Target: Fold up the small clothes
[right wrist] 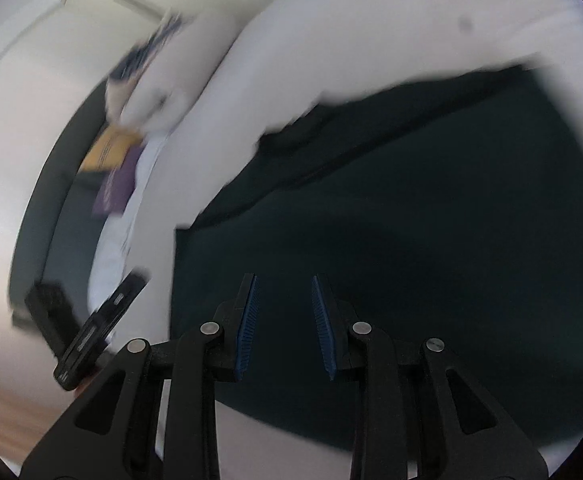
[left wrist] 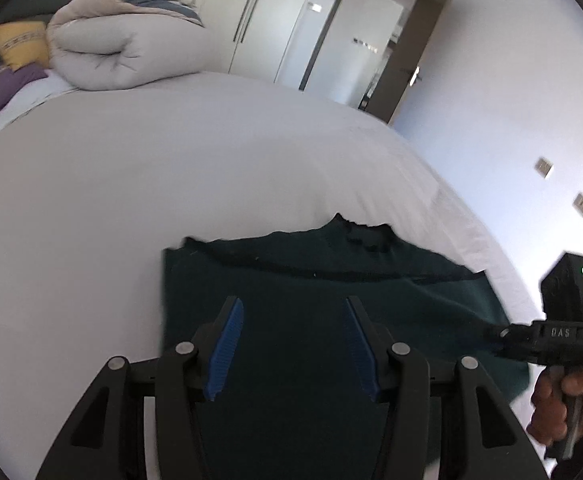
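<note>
Left wrist view: dark green shirt [left wrist: 331,280] flat on white bed sheet [left wrist: 171,168], left gripper [left wrist: 293,308] spread wide above it, empty. Right gripper [right wrist: 284,286] also parted, empty, over the shirt; view blurred.

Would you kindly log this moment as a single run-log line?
garment: dark green top flat on white bed | left gripper: open above it | right gripper: open, empty | fold: not started

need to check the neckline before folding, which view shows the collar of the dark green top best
The left wrist view. There the dark green top lies sharp on the white bed, its collar at the far edge. The right wrist view is motion-blurred: it shows only dark cloth, and no collar can be made out.
</note>
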`<state>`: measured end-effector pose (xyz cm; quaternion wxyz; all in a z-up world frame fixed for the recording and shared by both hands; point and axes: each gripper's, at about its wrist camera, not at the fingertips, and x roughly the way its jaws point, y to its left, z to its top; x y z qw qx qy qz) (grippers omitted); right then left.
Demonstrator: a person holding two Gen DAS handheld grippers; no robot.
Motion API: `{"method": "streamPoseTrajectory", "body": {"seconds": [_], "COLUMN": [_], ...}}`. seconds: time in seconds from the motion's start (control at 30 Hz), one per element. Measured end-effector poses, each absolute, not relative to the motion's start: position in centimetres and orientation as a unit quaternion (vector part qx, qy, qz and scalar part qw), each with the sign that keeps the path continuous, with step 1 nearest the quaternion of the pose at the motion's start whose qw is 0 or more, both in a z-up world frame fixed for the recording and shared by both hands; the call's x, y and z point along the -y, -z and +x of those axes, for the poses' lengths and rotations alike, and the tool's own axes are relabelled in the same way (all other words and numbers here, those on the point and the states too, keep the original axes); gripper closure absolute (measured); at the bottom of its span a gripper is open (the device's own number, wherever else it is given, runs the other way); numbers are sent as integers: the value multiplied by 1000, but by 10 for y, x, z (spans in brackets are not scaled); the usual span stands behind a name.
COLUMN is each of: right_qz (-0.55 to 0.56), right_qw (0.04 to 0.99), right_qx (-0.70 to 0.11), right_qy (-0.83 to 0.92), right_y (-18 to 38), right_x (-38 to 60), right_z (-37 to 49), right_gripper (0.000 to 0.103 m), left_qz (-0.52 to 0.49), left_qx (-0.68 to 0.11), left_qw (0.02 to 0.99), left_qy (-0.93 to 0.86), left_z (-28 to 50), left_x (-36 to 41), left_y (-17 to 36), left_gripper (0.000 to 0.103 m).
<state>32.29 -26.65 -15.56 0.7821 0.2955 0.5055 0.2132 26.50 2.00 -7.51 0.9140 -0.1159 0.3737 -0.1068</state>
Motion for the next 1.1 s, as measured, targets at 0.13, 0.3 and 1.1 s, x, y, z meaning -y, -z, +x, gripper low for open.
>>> {"method": "streamPoseTrajectory", "body": {"seconds": [0.13,0.3,1.1], "right_qz": [301,351,466], "right_qw": [766,802,801], "right_qx": [-530,-467,-358], "right_qy": [-203,-126,-111], "right_y": [188,193,220], "right_x": [240,293,399], "right_z": [366,412,336], "right_gripper": [82,98,103], "left_qz": [-109,-168,-107], "left_qx": [-402,-389,-382], "left_qw": [905,903,915], "left_qy": [86,77,76], "left_z": [290,292,284], "left_x": [-18,-47,-29], "left_y": [107,137,144], "left_gripper": [49,49,31]}}
